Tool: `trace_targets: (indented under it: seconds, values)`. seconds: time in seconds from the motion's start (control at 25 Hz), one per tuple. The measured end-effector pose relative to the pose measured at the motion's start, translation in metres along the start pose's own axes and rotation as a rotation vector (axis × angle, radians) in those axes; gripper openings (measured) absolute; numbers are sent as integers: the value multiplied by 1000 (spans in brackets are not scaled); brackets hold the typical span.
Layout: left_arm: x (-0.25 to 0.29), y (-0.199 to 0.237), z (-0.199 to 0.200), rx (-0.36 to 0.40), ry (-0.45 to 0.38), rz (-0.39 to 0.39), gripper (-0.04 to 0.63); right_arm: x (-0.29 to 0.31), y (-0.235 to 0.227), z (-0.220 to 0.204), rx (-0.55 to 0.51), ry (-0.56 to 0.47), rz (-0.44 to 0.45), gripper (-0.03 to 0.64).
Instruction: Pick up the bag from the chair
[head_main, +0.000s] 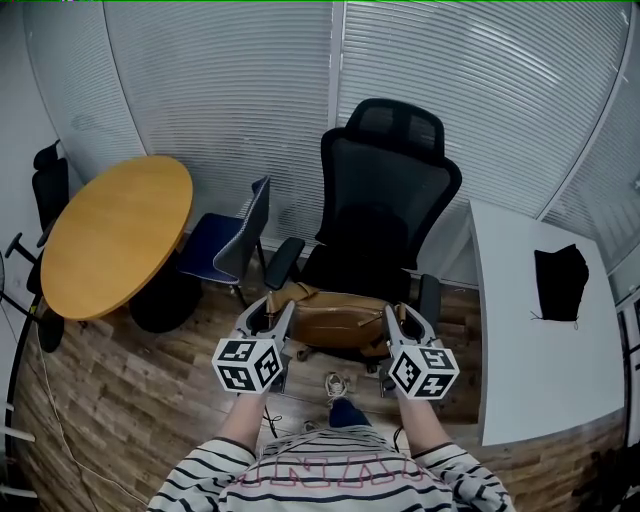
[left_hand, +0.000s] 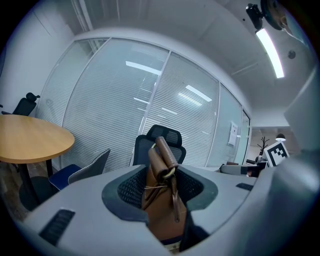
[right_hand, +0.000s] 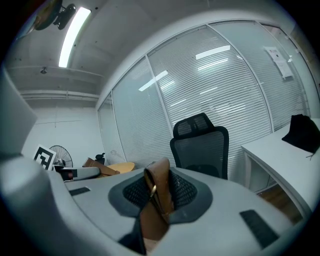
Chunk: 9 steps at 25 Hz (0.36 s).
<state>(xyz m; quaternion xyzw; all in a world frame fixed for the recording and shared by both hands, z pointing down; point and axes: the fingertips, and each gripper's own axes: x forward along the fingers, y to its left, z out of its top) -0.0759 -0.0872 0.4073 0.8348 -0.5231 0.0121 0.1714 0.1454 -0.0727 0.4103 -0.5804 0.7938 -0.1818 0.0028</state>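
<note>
Slatted blinds (head_main: 250, 90) cover the glass walls beyond both tools, and a wooden floor (head_main: 130, 400) lies below them. We hold the left tool (head_main: 272, 313) and the right tool (head_main: 405, 318) side by side and close to level, each with its marker cube turned toward us.

A brown bag (head_main: 335, 322) spans the gap between the two tools, with one end in each. It sits just past the tool tips, at the front edge of the black chair (head_main: 385, 200). We cannot tell whether its underside touches the seat. The chair's mesh back rises straight ahead of both tools.

Our left gripper view shows the left tool clamped on the bag's end. Brown leather stands up between the black mesh pads (left_hand: 129, 188), and a rolled strap (left_hand: 164, 150) with a metal ring and a thin cord pokes out above them. Our right gripper view shows the right tool clamped on the opposite end, where a folded flap of leather rises between its pads (right_hand: 184, 190).

Off to the left of the left tool stands a round wooden worktop (head_main: 115, 235), with a blue chair (head_main: 225, 245) between it and the black chair. To the right of the right tool runs a white worktop (head_main: 520, 330), and a black cloth (head_main: 560, 284) lies on its far part, well apart from the bag. Our striped sleeves (head_main: 200, 480) show behind the tools.
</note>
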Motion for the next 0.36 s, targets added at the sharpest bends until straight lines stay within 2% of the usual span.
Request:
trace_targets:
  seconds: [0.36]
  values:
    - [13, 8, -2, -2, 15, 8, 181, 15, -5, -2, 2, 15, -4, 100]
